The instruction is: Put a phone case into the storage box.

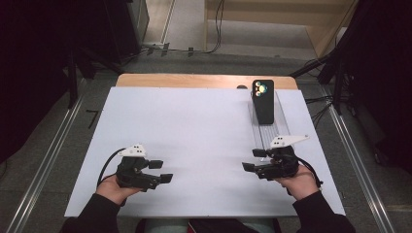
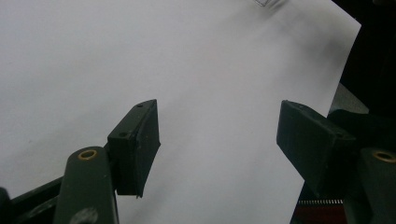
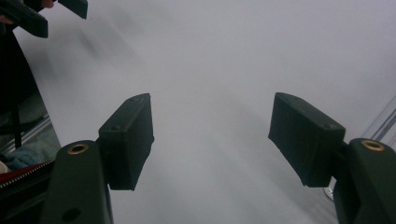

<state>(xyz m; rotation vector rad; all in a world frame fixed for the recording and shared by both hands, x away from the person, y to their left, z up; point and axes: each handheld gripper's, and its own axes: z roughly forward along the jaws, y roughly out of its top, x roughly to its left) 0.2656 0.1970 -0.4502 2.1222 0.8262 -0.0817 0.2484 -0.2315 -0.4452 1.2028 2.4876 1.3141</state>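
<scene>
A phone point(image 1: 263, 101) stood upright in a clear stand point(image 1: 270, 127) at the sheet's point(image 1: 194, 136) far right. Both grippers, left point(image 1: 160, 171) and right point(image 1: 254, 159) (jaws apart, empty), pointed inward near the front.

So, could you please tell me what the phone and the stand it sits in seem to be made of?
The phone: probably matte black plastic or a case, little glare, shiny lens rings. The stand: apparently clear acrylic, since the white table shows through it.

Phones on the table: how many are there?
1. A black phone stands at the far right of the white sheet, propped in a clear stand, lenses up. Nothing more shows, though the grippers could hide something small.
</scene>
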